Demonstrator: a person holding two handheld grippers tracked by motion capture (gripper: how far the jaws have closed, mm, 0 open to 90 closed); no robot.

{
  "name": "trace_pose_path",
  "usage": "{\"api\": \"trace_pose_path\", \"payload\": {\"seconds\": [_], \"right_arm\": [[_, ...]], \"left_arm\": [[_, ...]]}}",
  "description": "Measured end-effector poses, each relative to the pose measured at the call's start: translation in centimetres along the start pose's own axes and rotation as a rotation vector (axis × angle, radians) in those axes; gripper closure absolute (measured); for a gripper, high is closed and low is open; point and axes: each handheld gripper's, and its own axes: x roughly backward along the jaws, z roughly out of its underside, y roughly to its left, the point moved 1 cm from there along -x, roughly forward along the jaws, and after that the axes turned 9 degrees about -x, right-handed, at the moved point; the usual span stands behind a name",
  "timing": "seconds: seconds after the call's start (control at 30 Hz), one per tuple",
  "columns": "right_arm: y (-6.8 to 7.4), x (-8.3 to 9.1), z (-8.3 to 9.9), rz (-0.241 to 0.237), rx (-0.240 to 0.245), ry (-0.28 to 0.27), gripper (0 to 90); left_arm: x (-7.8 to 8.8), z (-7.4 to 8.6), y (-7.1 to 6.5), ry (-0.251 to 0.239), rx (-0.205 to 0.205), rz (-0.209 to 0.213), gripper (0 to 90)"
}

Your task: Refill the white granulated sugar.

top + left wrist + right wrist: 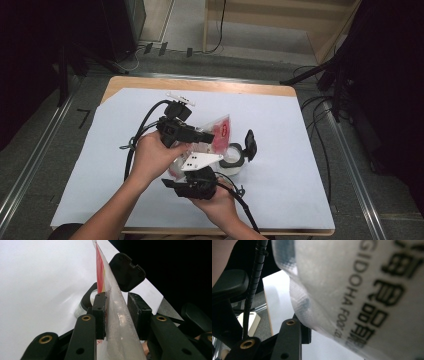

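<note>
Over smooth white table cover (280, 150), both claws pinch a crinkly clear plastic bag (217, 131).

Clear bag (219, 131) with red print, black-lidded jar (239, 156).

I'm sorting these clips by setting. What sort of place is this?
Probably a lab or workshop rigged for recording: a table under a white sheet, black stands and loose cables beside it, bare grey floor.

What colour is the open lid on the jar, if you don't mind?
The lid is black, clearest in the left gripper view.
</note>
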Motion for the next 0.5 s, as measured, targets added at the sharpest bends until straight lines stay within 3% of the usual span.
{"api": "trace_pose_path", "payload": {"seconds": [0.5], "right_arm": [[0.02, 0.1, -0.1, 0.005, -0.026, -0.014, 64.2]], "left_arm": [[-0.01, -0.08, -0.12, -0.01, -0.009, -0.001, 68.9]]}}
